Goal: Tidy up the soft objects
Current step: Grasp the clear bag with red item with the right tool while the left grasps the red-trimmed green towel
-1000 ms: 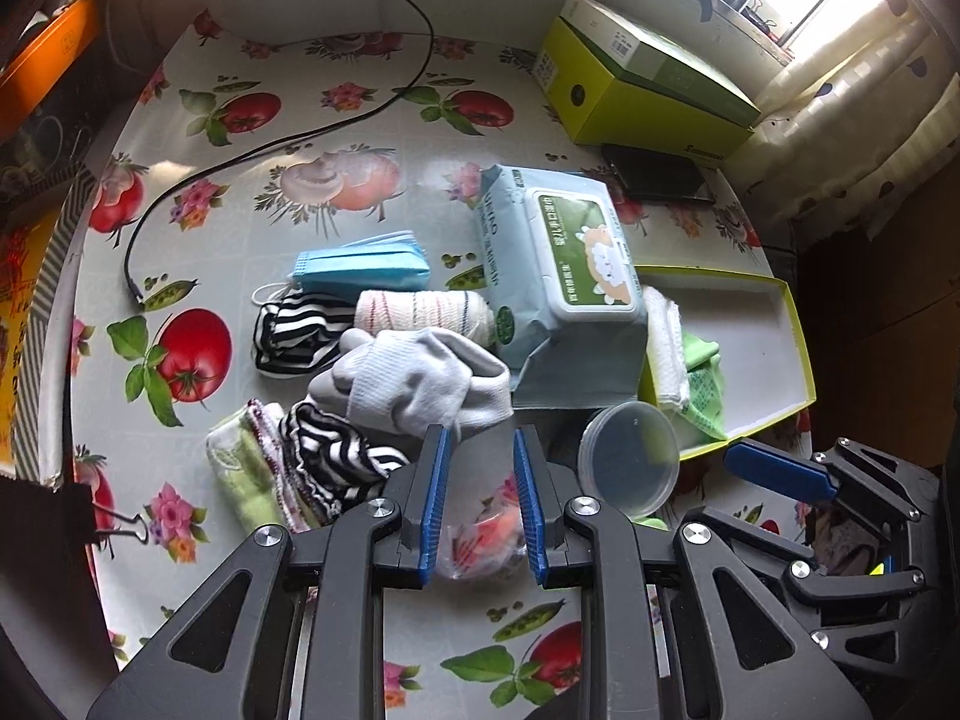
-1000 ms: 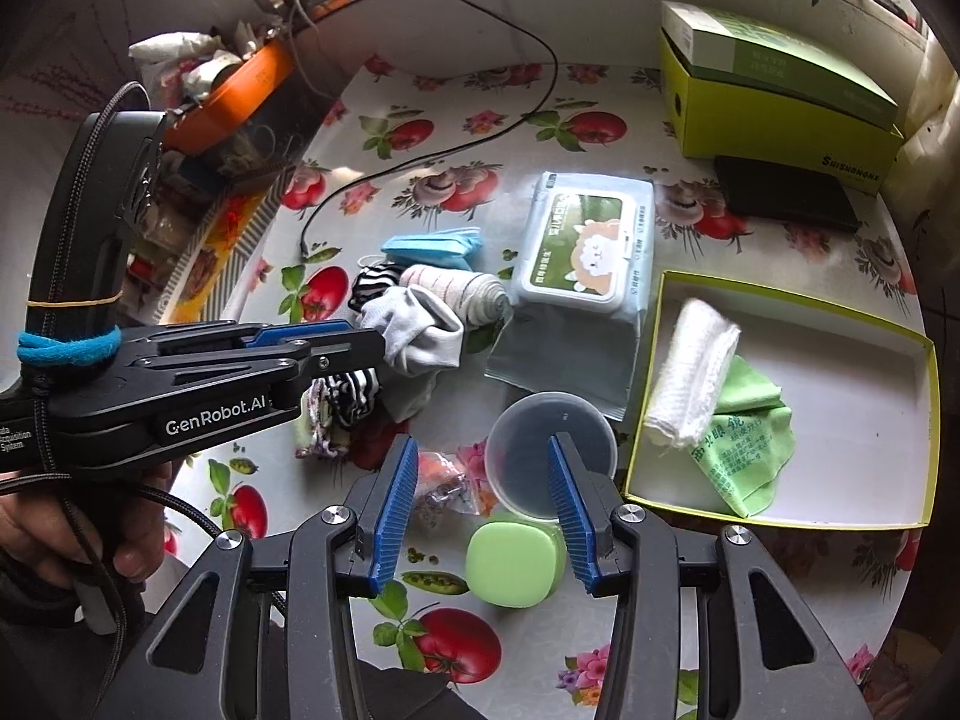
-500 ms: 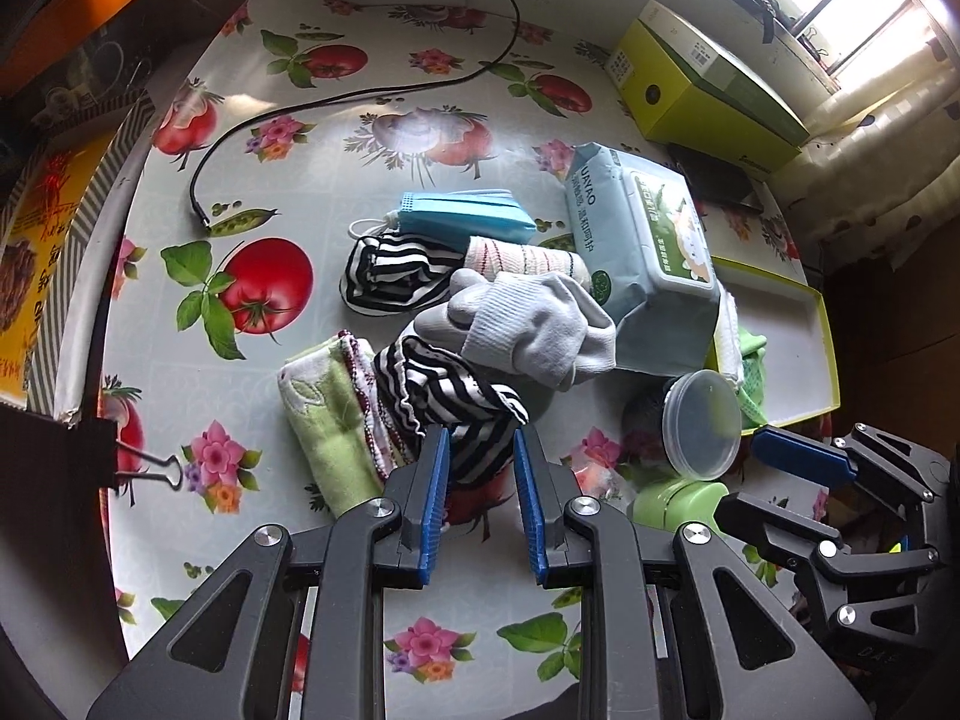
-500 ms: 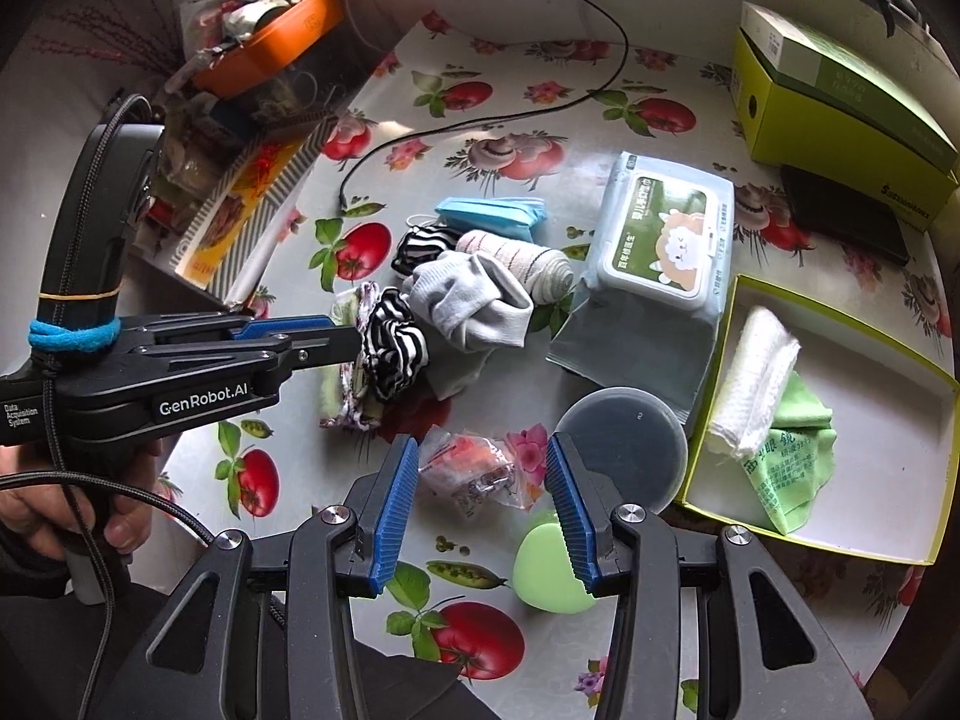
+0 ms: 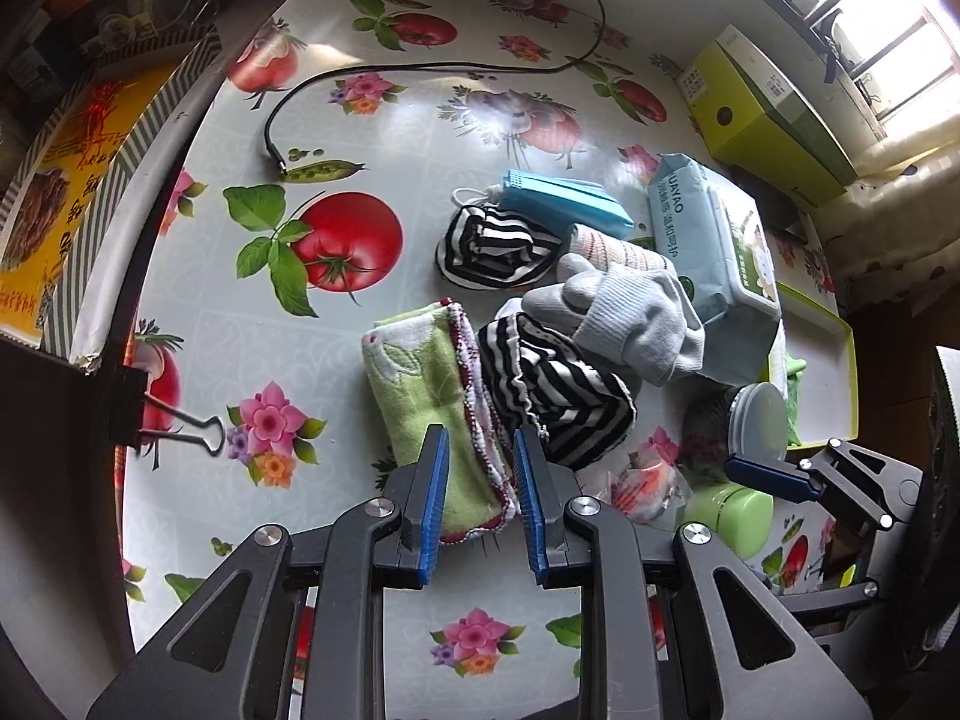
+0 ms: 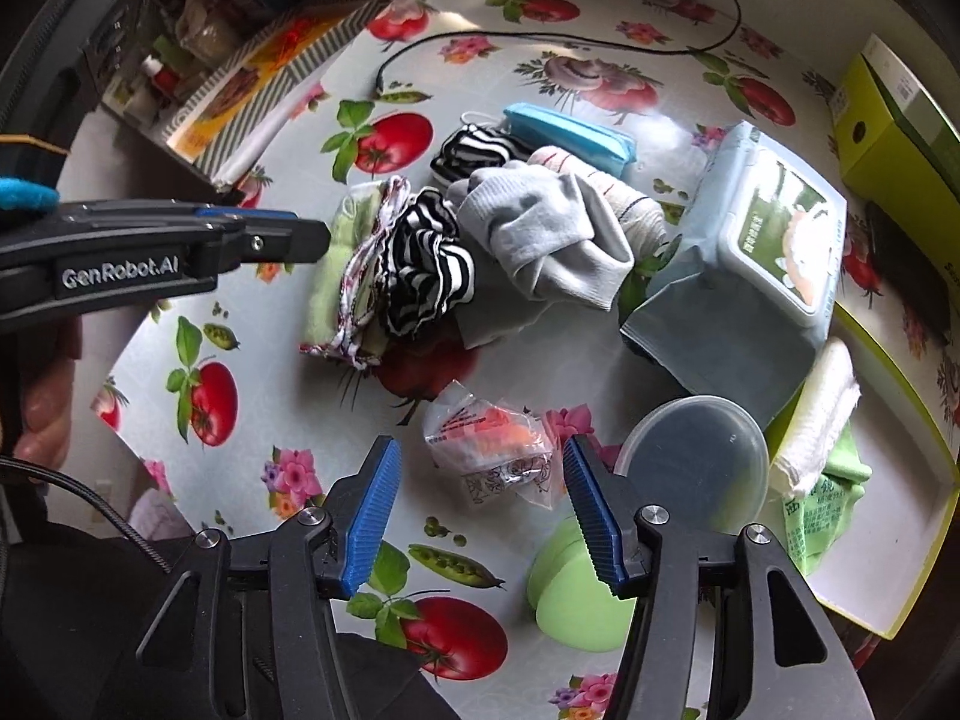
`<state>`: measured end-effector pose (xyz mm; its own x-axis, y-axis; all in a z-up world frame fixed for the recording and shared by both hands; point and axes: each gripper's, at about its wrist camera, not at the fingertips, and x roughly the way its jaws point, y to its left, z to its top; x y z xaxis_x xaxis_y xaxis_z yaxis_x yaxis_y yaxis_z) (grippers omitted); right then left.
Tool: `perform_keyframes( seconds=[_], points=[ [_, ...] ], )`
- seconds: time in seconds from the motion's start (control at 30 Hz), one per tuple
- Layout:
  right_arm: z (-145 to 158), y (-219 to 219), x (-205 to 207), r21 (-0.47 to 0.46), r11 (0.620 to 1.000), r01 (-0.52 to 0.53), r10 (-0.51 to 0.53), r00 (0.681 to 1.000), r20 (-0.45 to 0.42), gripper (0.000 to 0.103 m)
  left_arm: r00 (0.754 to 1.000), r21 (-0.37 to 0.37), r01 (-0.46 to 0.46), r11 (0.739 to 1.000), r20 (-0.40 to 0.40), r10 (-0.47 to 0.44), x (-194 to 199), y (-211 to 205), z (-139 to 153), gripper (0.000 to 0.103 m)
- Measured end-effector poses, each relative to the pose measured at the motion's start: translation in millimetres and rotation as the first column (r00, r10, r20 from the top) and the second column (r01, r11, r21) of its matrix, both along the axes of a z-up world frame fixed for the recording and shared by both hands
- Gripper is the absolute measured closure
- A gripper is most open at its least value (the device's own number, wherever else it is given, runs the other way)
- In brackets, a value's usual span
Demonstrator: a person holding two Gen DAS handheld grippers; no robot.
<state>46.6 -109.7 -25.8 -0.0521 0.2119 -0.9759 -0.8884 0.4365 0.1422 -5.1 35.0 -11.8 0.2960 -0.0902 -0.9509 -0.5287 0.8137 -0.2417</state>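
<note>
Right wrist view: right gripper (image 6: 477, 510) jaws opening, crinkled plastic packet (image 6: 489, 450) between, unpressed; contents unreadable. Left gripper (image 5: 477, 498) parted astride green towel (image 5: 429, 402) end, contact unclear. Sock pile (image 6: 540, 240) mid-table (image 6: 288, 408); tray (image 6: 900, 570) cut off at right edge.

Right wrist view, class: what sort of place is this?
Probably a home table by a window: a glossy fruit-and-flower patterned oilcloth, a pile with a grey knitted sock, and a pale blue wet-wipes pack.
</note>
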Motion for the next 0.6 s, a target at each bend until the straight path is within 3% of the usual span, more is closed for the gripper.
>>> perform_keyframes(
  seconds=[0.27, 0.6],
  points=[
    [-34, 20, -10, -0.135, 0.985, -0.108, 0.112, 0.994, 0.019, 0.046, 0.999, -0.041, -0.05, 0.998, -0.013, 0.049, -14, 15, -13, 0.08],
    [-60, 35, -12, -0.224, 0.961, -0.164, 0.175, 0.984, 0.031, 0.046, 0.996, -0.09, -0.088, 0.992, -0.026, 0.086, -22, 24, -28, 0.08]
  ],
)
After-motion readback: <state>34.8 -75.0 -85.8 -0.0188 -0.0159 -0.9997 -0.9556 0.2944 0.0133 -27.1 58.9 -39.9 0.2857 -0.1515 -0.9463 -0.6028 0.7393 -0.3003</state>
